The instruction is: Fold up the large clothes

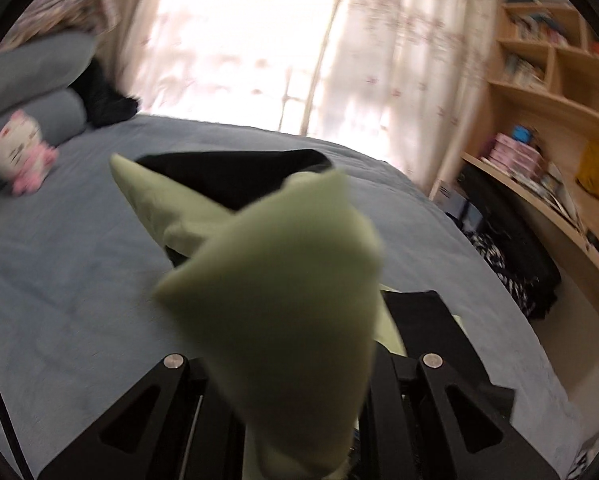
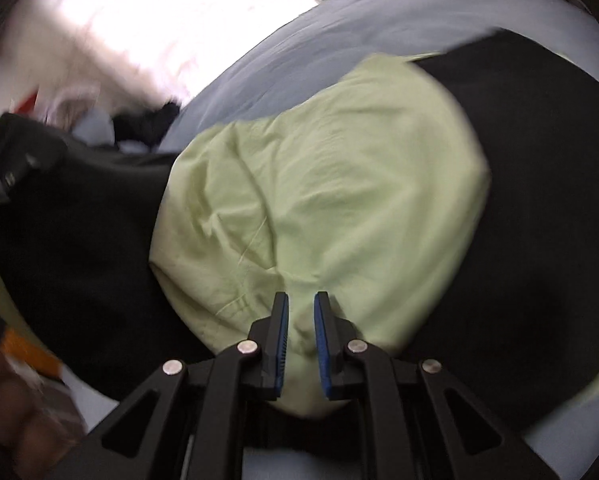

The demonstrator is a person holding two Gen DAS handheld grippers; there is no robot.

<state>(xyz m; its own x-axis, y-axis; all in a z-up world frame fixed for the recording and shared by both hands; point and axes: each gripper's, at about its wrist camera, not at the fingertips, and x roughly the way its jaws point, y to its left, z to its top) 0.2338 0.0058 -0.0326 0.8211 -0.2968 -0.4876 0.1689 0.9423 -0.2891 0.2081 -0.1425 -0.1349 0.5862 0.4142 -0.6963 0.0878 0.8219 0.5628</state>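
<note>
Garment: green-and-black garment (image 2: 319,184) partly on the blue bed (image 1: 59,264), partly lifted; no neat fold showing yet.
Left gripper (image 1: 299,420): tips hidden under a raised green corner at 6 o'clock; probably clenched on it.
Right gripper (image 2: 301,344): pads (image 2: 322,344) nearly together, pinching green cloth at 6 o'clock.
Progress: early; both ends gripped, the fold-over and flattening are left.
Surroundings: plush toy (image 1: 19,152) at 9 o'clock, well apart.
</note>
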